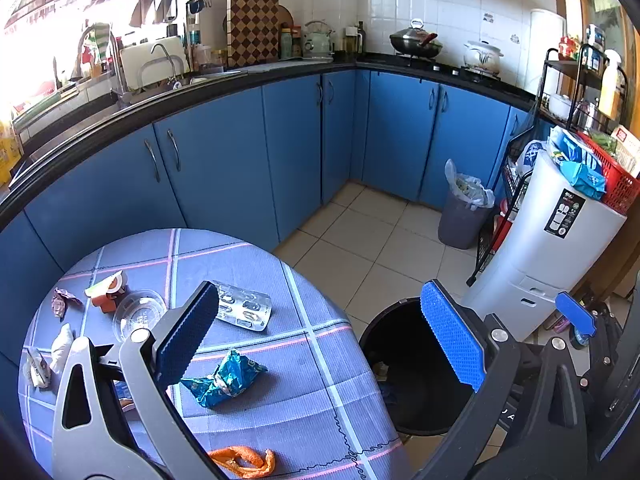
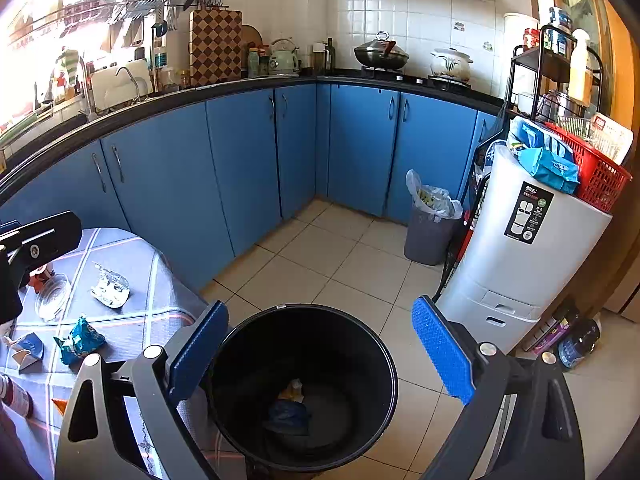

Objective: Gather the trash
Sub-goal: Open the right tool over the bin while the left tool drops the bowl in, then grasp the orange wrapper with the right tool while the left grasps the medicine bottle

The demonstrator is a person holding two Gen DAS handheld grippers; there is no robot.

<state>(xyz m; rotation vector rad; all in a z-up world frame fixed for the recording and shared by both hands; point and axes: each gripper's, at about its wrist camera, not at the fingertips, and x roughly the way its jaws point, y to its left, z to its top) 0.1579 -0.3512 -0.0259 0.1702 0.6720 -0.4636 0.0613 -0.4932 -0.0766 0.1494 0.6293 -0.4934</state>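
Observation:
My left gripper (image 1: 320,336) is open and empty above the right edge of the blue checked table (image 1: 320,412). Below it lie a crumpled blue wrapper (image 1: 224,380), a silver blister pack (image 1: 244,310), a clear lid (image 1: 138,314), an orange cup (image 1: 106,294), a white tissue (image 1: 62,346) and orange peel (image 1: 244,460). My right gripper (image 2: 320,354) hangs open and empty over the black bin (image 2: 360,344). A blue scrap (image 2: 288,416) and a yellowish scrap (image 2: 294,392) lie at the bin's bottom. The blue wrapper (image 2: 80,340) and blister pack (image 2: 110,286) also show in the right wrist view.
The black bin (image 1: 420,368) stands on the tiled floor right beside the table. A grey bin with a plastic bag (image 1: 464,216) stands by the blue cabinets (image 1: 224,176). A white appliance (image 1: 548,240) topped by a red basket and a black rack stand at right.

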